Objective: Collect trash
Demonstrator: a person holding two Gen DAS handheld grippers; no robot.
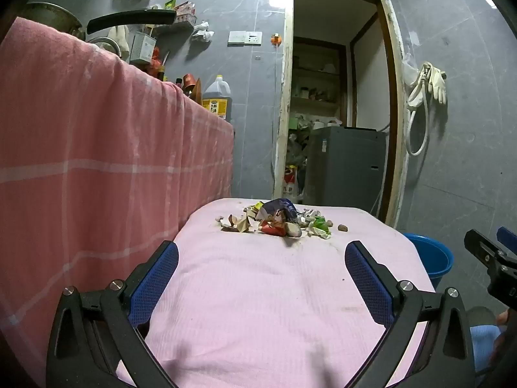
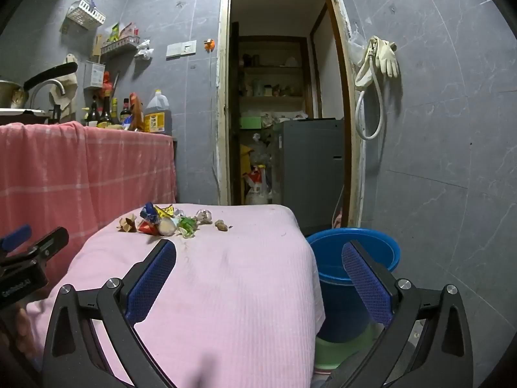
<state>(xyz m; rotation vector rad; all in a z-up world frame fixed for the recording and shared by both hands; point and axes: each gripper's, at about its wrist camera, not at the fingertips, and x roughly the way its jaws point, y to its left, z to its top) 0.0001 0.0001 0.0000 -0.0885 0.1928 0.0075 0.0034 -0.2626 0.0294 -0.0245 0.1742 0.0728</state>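
Standing here watching, nothing's been picked up yet: the left gripper [image 1: 261, 258] with its blue mesh pads is spread wide with nothing in it, low over the near end of the pink ribbed cloth-covered table [image 1: 258, 307], and the right gripper [image 2: 258, 258] is just as wide and empty, sitting half over the table's right edge. Right beside that edge is the round blue plastic bucket [image 2: 355, 249] on the floor, which I'd guess is the bin. Further out, near the far edge of the table, is the little heap of crumpled wrappers, paper scraps and shells [image 1: 278, 220]. If it were me, I'd reach past the bare cloth, come down on one loose outer piece like the brown nut [image 2: 221, 224], and pinch without snagging the cloth.
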